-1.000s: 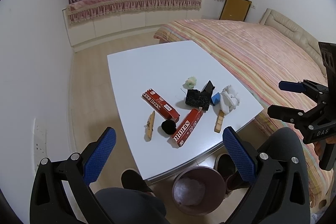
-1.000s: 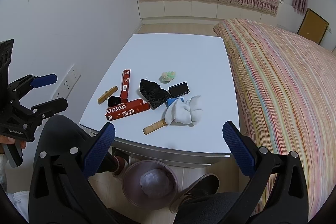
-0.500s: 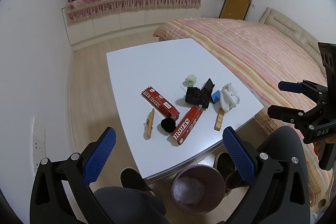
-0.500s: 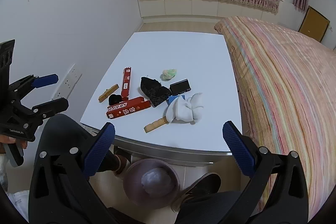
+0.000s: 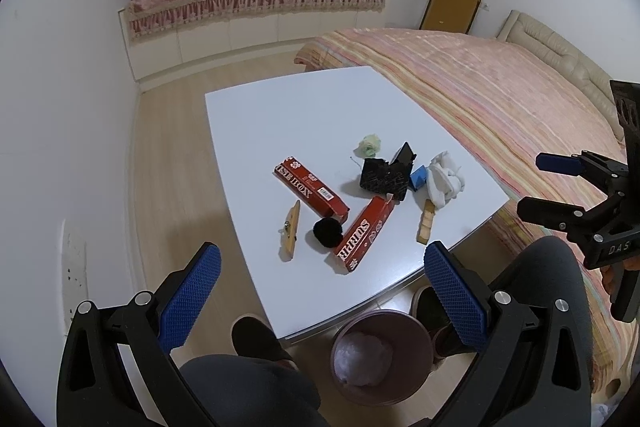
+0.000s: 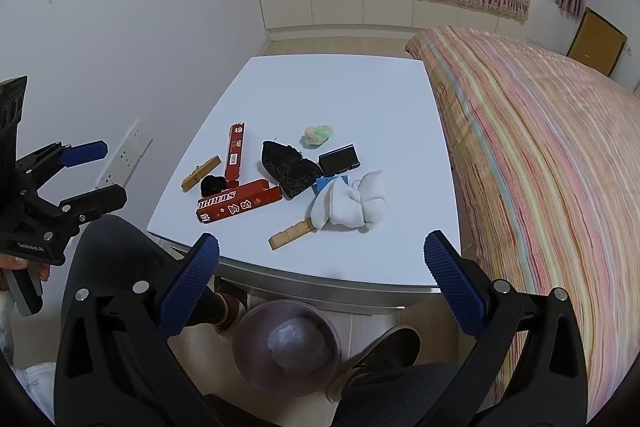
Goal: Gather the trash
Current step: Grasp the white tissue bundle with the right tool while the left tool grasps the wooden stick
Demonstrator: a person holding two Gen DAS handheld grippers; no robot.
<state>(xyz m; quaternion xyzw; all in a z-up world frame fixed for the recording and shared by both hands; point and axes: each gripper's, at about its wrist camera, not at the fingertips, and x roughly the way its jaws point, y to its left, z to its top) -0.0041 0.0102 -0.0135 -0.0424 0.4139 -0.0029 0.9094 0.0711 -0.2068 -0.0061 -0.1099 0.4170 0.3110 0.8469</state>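
Trash lies on a white table (image 5: 280, 115): two red boxes (image 5: 310, 187) (image 5: 362, 235), a black pom-pom (image 5: 327, 231), a wooden clip (image 5: 291, 230), a wooden stick (image 5: 426, 221), black crumpled netting (image 5: 380, 177), a white cloth wad (image 6: 352, 201) and a green paper wad (image 6: 318, 135). A pink bin (image 5: 382, 355) with a white bag inside stands on the floor below the table's near edge. My left gripper (image 5: 320, 291) is open and empty, short of the table. My right gripper (image 6: 320, 287) hovers open and empty over the near edge.
A bed with a striped cover (image 6: 540, 155) runs along the table's right side. A white wall with a socket plate (image 6: 124, 155) is on the left. The person's knees and shoes (image 5: 256, 339) flank the bin. A small black box (image 6: 338, 159) and a blue piece (image 5: 418, 177) lie among the trash.
Both views have shifted only slightly. Nothing on the table has moved, and both grippers stay open and empty.
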